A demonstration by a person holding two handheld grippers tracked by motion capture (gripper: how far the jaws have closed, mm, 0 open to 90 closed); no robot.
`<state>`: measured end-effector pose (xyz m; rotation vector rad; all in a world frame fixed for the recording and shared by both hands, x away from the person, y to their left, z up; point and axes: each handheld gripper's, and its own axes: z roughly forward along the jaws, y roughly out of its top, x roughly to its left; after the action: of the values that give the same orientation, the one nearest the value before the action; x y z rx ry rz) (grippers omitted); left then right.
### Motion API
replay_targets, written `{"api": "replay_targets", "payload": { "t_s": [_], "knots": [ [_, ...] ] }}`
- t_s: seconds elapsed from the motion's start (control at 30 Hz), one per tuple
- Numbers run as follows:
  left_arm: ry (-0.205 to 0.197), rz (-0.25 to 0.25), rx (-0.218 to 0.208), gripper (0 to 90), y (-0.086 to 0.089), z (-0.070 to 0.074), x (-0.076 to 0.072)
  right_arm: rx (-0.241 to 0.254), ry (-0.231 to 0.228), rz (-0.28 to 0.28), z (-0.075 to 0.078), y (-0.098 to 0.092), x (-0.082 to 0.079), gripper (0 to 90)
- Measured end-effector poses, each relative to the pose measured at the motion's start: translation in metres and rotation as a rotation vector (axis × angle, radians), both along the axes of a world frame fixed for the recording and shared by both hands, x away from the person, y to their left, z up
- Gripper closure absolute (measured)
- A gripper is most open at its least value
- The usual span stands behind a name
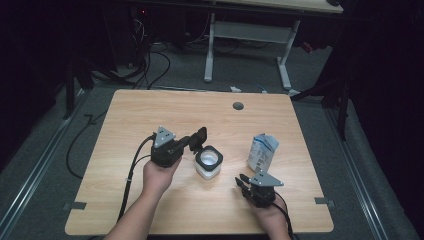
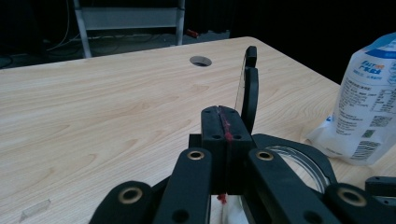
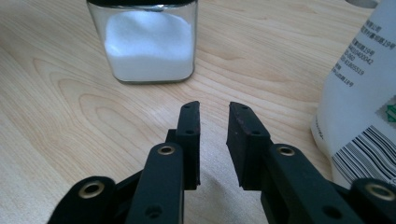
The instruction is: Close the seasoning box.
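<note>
Jar [image 1: 208,163] mid-table, lid [image 2: 249,91] flipped up on its far side. My left gripper [image 1: 198,139] is clamped tight on something thin and red by the lid. Right gripper [image 3: 213,122], near right, partly open, empty. Glass, salt-filled: heavy, slick, breakable; I'd grip the flat sides low.

One wooden table [image 1: 150,200] stands in the room, with one round grommet hole [image 1: 238,106] toward its twelve o'clock edge. On it there is one glass jar [image 1: 208,162] of white powder near the centre, its one black lid [image 1: 198,138] raised at ten o'clock of the jar, and one white and blue pouch [image 1: 262,152] at three o'clock of the jar. Two grippers: one left gripper [image 1: 192,142], one right gripper [image 1: 241,179].
</note>
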<state>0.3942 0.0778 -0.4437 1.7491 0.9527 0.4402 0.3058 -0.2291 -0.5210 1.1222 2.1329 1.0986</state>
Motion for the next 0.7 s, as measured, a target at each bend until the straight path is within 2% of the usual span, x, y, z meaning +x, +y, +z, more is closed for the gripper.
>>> {"api": "replay_targets", "payload": {
  "t_s": [0.33, 0.7],
  "knots": [
    [-0.024, -0.03, 0.005, 89.8, -0.007, 0.001, -0.01, -0.002, 0.005, 0.003, -0.001, 0.0, -0.001, 75.8],
    [-0.03, -0.066, 0.014, 89.4, -0.016, -0.006, -0.021, -0.003, 0.002, 0.009, -0.002, 0.0, -0.002, 73.9]
  ]
}}
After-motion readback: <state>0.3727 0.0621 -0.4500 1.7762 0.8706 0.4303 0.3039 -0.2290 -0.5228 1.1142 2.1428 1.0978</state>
